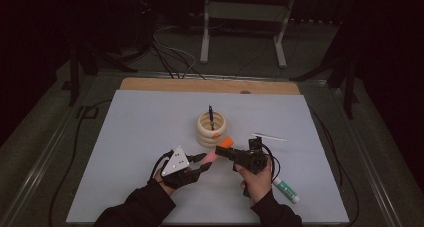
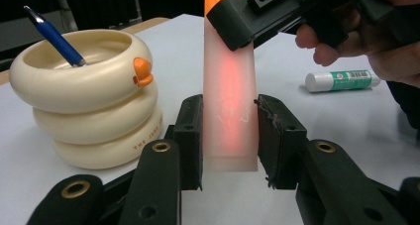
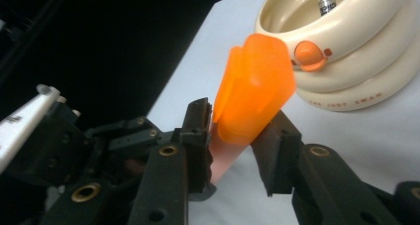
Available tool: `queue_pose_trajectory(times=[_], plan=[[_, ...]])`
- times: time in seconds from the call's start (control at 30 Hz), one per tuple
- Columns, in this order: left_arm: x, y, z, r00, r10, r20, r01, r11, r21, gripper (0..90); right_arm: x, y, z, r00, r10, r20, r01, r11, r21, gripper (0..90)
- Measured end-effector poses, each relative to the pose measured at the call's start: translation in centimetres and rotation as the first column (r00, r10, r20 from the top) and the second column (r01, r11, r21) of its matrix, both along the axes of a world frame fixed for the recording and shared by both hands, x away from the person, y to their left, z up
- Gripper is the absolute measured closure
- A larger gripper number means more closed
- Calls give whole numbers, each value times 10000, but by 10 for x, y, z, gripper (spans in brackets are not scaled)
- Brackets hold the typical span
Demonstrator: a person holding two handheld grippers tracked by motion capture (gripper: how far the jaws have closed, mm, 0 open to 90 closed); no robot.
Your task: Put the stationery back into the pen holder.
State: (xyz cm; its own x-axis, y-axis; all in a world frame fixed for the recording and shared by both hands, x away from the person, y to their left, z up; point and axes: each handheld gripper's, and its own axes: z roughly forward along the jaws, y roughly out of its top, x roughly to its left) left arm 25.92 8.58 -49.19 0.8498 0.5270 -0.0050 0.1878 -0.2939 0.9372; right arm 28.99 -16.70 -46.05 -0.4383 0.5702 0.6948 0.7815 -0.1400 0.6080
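Left gripper point(image 2: 229, 140) fingers point(image 2: 190, 136) narrowly apart, clamping pink stick body point(image 2: 230, 111). Right gripper point(image 3: 235, 140) fingers point(image 3: 198, 131) gripping orange cap point(image 3: 252, 98) at stick's far end, above tabletop point(image 1: 140, 137).

Frosted pink tube point(image 2: 230, 121), orange cap point(image 3: 252, 93) — held level, mid-air

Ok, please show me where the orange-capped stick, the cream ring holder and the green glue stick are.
orange-capped stick point(image 2: 230, 111), left gripper view, on its pale translucent body between the jaws.
cream ring holder point(image 2: 94, 111), left gripper view, on the middle ring's outer wall.
green glue stick point(image 2: 341, 80), left gripper view, on its green label.
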Motion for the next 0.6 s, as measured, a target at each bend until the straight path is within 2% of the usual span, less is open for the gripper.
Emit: queue_pose_trajectory(times=[0.07,0.2,0.3,0.4,0.43,0.47,0.6], plan=[[0,0,-1,10000,-41,-51,41,10000,-27,658,1,-1,-1,9998,105,-177,-101,9997,222,717],[1,0,-1,9999,-86,-125,85,9999,-79,657,1,-2,-1,9997,117,-195,-112,9997,234,722],[2,-1,0,9988,-188,-442,186,9998,-44,655,1,-2,0,9996,199,-215,-195,9996,187,727],[3,-1,1,9978,-194,-638,194,9998,-7,641,0,-1,2,9997,252,-39,-252,9997,7,728],[3,-1,1,9966,-204,-795,207,9998,33,641,-1,0,3,9995,297,95,-295,9995,-138,728],[3,-1,1,9963,-230,-825,235,9997,56,606,-2,1,6,9984,309,470,-286,9984,-482,729],[3,-2,1,9946,-268,-1001,276,9996,65,555,-3,-1,10,9962,278,823,-212,9966,-792,728]])
